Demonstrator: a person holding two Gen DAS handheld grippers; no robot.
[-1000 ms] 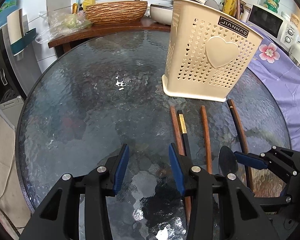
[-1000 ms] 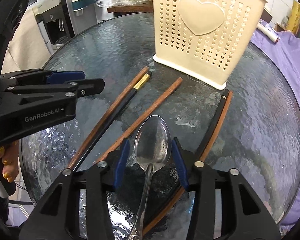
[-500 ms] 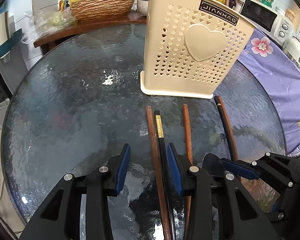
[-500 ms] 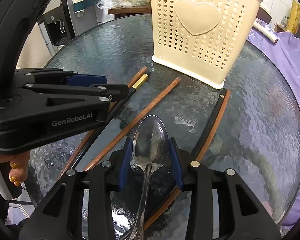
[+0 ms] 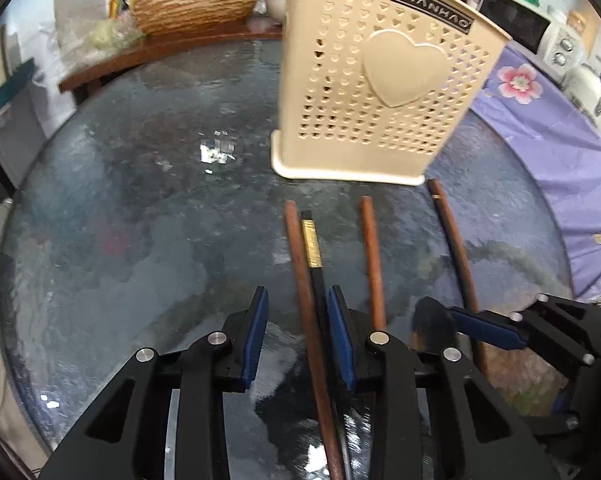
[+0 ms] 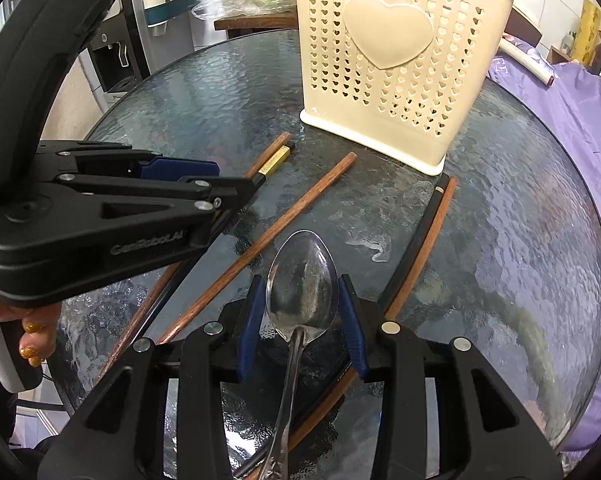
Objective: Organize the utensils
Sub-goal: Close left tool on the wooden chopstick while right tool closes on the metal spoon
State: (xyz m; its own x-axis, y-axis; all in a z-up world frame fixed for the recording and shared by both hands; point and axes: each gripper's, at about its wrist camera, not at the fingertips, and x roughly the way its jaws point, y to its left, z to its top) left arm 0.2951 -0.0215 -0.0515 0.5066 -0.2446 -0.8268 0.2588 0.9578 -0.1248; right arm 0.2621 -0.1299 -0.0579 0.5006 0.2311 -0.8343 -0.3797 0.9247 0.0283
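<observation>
Fingers of the left gripper [image 5: 297, 334] straddle a brown-and-black chopstick pair [image 5: 312, 312] on the glass table [image 5: 120, 240], open and likely readying a pinch, while the right gripper [image 6: 302, 314] brackets a steel spoon [image 6: 301, 298], contact unclear, before the cream holder [image 6: 396, 64]

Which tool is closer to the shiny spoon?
The right tool. The spoon lies between its two fingers, its bowl poking out front. The left tool sits off to the side, straddling two chopsticks.

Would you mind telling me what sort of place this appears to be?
Probably a home kitchen or dining corner: a microwave on the counter, a water dispenser, and a glass table holding chopsticks beside a utensil holder.
</observation>
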